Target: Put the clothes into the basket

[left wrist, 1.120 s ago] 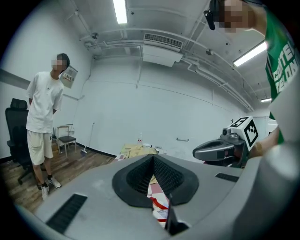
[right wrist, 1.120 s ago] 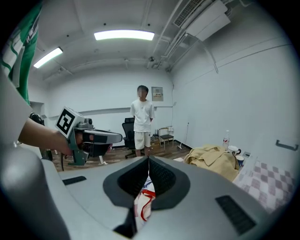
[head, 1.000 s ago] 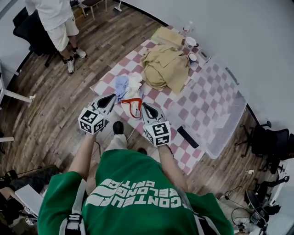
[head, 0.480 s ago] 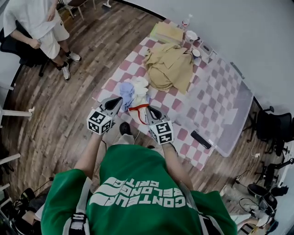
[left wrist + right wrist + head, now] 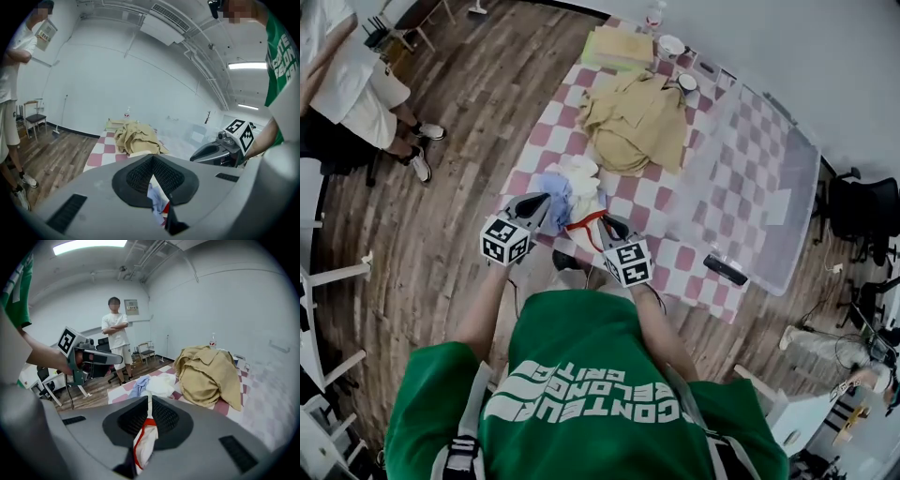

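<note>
White red-trimmed garment clamped in my right hand-held gripper; clear basket lies toward frame right, on that same side.

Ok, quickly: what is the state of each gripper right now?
Left gripper: tongs closed, apparently pinching the white garment with red trim.
Right gripper: tongs closed on the same garment.

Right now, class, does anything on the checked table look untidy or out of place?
The tan garment lies crumpled in a heap in the middle of the table, and the blue and white clothes are bunched at its near edge. Nothing looks spilled or broken.
</note>
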The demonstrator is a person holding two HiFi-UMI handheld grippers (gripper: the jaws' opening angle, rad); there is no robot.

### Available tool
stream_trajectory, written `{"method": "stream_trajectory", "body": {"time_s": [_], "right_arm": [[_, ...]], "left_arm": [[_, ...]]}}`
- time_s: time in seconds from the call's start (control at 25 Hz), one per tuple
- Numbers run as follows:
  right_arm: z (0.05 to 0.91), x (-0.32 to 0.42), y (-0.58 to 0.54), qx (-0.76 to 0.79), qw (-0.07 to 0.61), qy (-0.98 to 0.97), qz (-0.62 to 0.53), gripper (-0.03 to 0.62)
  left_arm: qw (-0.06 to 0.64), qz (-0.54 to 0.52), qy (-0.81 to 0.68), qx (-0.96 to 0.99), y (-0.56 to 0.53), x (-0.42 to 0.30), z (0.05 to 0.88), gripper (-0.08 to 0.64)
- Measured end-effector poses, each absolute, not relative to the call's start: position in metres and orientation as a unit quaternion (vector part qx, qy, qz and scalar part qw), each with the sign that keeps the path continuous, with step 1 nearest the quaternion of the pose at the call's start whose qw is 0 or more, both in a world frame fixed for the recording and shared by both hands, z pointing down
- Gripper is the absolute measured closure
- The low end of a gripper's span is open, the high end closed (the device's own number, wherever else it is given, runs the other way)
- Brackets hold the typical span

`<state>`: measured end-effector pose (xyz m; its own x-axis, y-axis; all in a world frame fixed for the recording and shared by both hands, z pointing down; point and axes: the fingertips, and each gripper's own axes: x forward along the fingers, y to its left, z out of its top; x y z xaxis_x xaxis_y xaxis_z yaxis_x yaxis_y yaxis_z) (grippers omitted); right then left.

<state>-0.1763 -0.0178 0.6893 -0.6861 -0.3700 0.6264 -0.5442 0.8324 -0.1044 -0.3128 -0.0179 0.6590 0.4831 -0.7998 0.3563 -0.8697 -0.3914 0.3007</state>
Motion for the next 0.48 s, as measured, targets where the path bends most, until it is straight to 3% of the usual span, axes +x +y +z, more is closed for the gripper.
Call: {"method": "stream_trajectory", "body": {"time_s": [0.48], "right_arm": [[0.736,-0.177,-0.026,0.276,0.338,-0.883,0.174,0.522]], "left_arm": [[0.269,0.107,-0.455,0.842,-0.039,-0.313,0.700,0.555]]}}
